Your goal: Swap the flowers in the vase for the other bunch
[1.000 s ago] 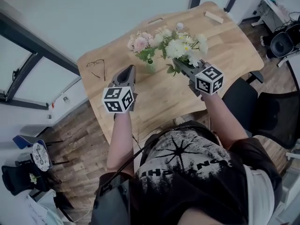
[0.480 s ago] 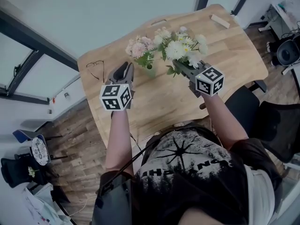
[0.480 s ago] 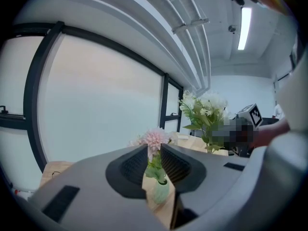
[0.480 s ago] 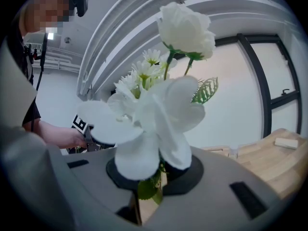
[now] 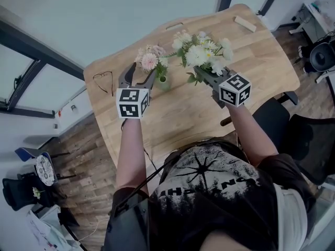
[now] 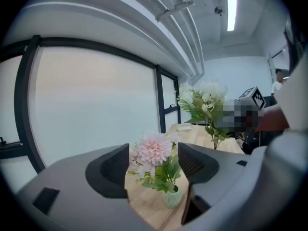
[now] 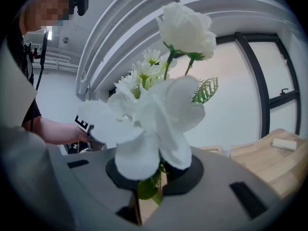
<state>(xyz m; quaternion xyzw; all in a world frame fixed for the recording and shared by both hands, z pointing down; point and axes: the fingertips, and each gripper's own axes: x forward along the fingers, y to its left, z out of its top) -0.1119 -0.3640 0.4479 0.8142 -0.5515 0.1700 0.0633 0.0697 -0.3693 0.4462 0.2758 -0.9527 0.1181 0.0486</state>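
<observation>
A small green vase (image 5: pixel 163 82) stands on the wooden table (image 5: pixel 183 114) with the pink bunch (image 5: pixel 149 60) in it. My left gripper (image 5: pixel 139 78) sits just left of the vase, its jaws opening wide; in the left gripper view the pink flowers (image 6: pixel 155 150) and vase (image 6: pixel 172 197) show ahead between the jaws, untouched. My right gripper (image 5: pixel 201 73) is shut on the stems of the white bunch (image 5: pixel 201 51), held above the table right of the vase. In the right gripper view the white blooms (image 7: pixel 154 114) fill the space over the jaws.
A pair of glasses (image 5: pixel 103 80) lies at the table's left edge. A small wooden block (image 5: pixel 245 23) rests at the far right corner. A black chair (image 5: pixel 293 129) stands to the right of the table, and a window wall runs behind it.
The left gripper has moved forward toward the vase and its jaws have spread from shut to wide. The right gripper with the white bunch has barely shifted.
</observation>
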